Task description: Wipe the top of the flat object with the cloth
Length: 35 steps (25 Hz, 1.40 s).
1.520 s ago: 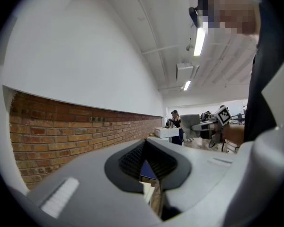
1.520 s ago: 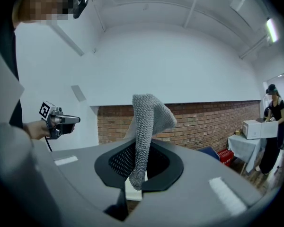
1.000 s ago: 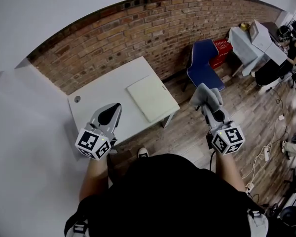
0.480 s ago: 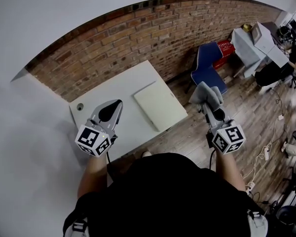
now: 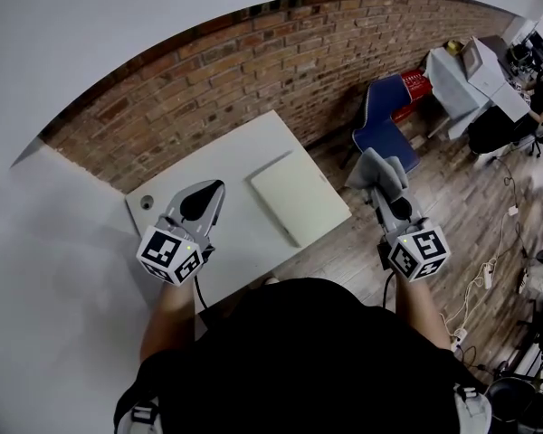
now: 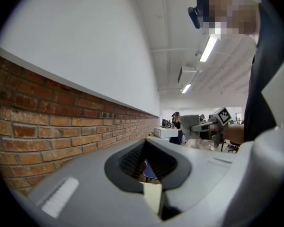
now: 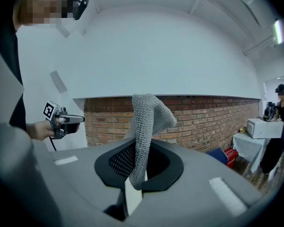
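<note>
Right gripper clamps grey cloth, held off worktop at board's 3 o'clock. Left gripper closed, empty, at 9 o'clock of flat white board.

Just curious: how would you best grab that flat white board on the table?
Probably the flat board by its thin edge beside the table rim, coming in level from the floor side; lying flat, it offers jaws nothing from above.

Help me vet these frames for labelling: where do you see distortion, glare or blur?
Head view: fisheye bends the brick wall into an arc. Left gripper view: dark round vignette, glaring ceiling light. Right gripper view: same vignette; the gripped cloth is sharp.
</note>
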Motion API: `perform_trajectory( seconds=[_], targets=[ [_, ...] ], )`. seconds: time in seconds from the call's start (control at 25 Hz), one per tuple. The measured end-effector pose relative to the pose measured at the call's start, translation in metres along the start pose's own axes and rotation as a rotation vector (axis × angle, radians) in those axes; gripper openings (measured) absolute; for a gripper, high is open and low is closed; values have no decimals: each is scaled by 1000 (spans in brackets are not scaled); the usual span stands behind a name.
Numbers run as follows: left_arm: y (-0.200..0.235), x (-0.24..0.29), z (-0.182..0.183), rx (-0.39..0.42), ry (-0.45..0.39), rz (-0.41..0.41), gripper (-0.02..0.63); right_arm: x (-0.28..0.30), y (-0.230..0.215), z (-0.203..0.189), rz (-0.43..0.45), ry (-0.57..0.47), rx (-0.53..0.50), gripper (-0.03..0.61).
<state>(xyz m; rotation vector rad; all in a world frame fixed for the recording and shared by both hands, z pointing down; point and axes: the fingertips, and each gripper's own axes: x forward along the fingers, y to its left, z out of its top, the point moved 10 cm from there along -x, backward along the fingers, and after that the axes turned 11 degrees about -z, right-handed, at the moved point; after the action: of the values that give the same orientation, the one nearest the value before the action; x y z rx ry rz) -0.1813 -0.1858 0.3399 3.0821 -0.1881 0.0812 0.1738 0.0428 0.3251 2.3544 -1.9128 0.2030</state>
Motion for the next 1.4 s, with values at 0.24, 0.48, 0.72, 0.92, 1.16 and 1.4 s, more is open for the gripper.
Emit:
perform_trajectory(
  seconds=[0.24,0.48,0.72,0.92,1.16,1.4],
  targets=[
    [22,1,-5,-9,15,-4,2,22,10,-2,4,11,6,11],
    [45,1,-15,-27,22,-2,2,42,20,-4,8,22,2,12],
    [61,4,-21,-40,25,-2,2,61,22,-10,8,40,4,11],
    [74,3,-20,-29,20,14,2,74,25,-9,23,38,-8,12],
    [72,5,-22,-27,27,28,2,75,20,-9,24,25,-1,12],
    [64,16,-19,-20,29,48,2,80,2,-14,49,27,10,11]
  ],
)
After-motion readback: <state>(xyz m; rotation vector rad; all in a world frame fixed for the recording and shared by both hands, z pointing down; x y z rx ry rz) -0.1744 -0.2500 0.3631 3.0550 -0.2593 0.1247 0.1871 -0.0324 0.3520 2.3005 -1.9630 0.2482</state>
